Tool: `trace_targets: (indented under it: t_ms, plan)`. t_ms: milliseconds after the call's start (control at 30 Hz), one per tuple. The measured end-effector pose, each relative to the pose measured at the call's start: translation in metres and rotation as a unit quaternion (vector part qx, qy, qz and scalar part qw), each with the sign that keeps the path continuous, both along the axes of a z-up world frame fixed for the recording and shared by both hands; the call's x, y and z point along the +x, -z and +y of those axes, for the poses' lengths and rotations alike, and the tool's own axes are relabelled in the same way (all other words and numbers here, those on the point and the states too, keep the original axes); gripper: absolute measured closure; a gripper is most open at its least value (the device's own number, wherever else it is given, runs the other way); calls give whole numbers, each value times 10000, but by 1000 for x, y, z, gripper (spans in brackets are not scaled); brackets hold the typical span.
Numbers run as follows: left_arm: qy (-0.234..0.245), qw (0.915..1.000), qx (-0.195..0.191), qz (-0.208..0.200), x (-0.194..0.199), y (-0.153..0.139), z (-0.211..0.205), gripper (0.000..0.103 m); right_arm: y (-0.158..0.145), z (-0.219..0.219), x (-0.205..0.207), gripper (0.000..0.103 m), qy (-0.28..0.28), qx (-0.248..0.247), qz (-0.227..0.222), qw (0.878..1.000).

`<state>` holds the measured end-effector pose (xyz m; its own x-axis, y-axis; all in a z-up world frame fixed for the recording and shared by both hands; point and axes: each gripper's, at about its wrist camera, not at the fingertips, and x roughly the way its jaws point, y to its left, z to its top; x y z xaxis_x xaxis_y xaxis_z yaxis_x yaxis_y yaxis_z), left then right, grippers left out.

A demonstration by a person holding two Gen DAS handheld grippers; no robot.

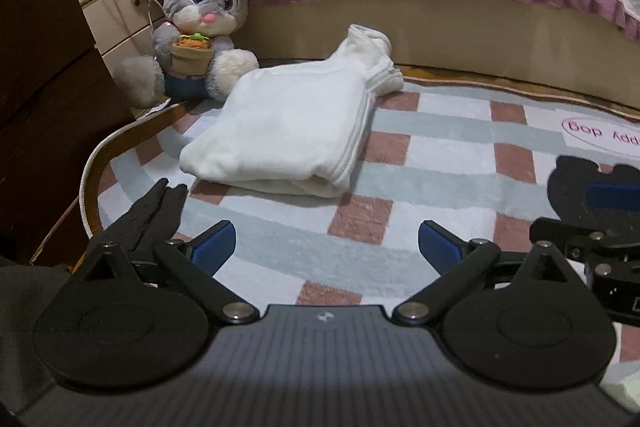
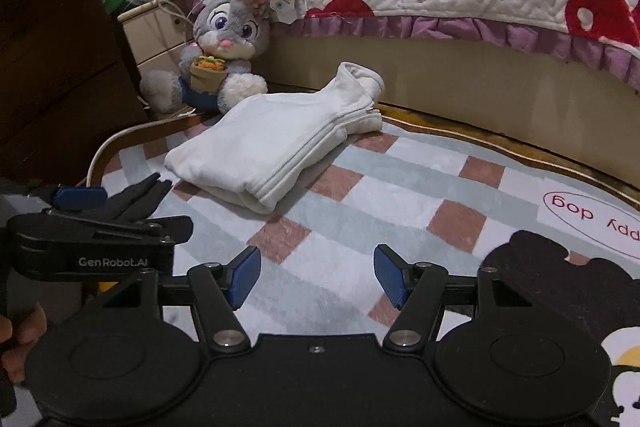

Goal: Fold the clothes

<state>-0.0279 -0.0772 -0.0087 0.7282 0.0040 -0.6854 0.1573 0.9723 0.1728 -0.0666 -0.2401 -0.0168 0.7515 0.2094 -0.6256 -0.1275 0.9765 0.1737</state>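
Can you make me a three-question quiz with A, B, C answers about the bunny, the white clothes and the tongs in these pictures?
1. Where does the plush bunny sit?
A. on top of the white garment
B. beyond the white garment's far left corner, by the bed
C. between the tongs

2. What colour are the pads on the tongs?
A. blue
B. red
C. yellow

3. How is the white garment lying?
A. spread out flat
B. hanging from the tongs
C. folded in a bundle on the checked rug

Answers:
1 B, the bunny sits past the garment against the bed edge.
2 A, both pairs of pads show blue.
3 C, stacked layers show along its edge, and the left tongs and right tongs stand open and empty.
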Motion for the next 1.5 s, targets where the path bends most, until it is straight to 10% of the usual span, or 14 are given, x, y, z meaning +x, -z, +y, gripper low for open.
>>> trace_targets:
  t_ms: [1500]
  plan:
    - [-92,9989,107,450,16,24,-6,4,32,-3,6,34,75,173,182,9997]
